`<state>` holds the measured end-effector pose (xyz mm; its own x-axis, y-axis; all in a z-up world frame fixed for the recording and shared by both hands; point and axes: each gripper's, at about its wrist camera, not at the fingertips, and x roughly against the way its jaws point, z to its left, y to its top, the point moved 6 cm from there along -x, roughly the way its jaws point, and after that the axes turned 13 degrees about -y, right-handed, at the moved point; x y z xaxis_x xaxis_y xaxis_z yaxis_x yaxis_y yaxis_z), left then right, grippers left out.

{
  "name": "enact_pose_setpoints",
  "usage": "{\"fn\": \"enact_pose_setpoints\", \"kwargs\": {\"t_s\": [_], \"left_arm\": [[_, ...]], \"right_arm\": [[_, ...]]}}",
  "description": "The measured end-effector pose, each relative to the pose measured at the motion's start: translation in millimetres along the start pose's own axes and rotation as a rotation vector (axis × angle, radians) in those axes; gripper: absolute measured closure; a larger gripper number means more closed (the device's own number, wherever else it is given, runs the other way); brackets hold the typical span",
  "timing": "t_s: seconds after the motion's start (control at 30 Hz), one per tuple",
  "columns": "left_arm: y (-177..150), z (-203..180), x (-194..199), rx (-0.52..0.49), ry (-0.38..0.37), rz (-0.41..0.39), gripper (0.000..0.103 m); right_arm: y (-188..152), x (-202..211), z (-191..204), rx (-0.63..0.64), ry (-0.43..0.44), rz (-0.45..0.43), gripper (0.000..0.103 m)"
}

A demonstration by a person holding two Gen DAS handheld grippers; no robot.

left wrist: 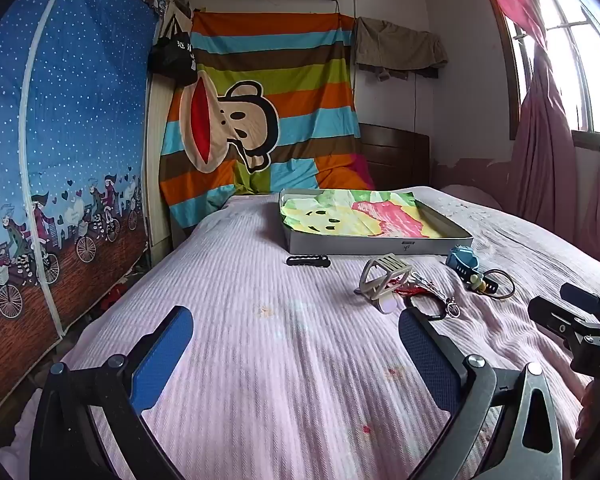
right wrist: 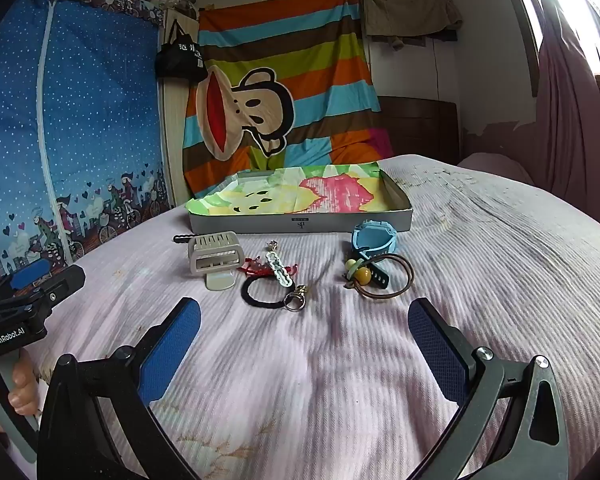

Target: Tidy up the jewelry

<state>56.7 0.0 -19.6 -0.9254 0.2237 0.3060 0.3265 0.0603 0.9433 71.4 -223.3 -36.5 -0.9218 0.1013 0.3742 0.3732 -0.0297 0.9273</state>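
Both our grippers hang over the pink bedspread w/ blue pads spread wide & holding nothing: right gripper at bottom centre of its view, left gripper likewise in its own. Jewelry lies loose mid-frame, short of the shallow gray tray w/ its colourful liner. In the right view the black hair tie & keyring sit straight ahead of the right fingers. Beige claw clip is up-left, blue watch & brown loop up-right. In the left view that cluster lies off to the right, so we judge the right hand better placed.
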Motion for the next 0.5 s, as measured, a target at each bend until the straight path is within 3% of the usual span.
{"fn": "enact_pose_setpoints", "kwargs": {"t_s": [0.5], "left_arm": [[-0.1,-0.4,-0.1,0.0,-0.003,0.0,0.0]], "right_arm": [[-0.1,0.2,0.1,0.0,0.0,-0.003,0.001]]}}
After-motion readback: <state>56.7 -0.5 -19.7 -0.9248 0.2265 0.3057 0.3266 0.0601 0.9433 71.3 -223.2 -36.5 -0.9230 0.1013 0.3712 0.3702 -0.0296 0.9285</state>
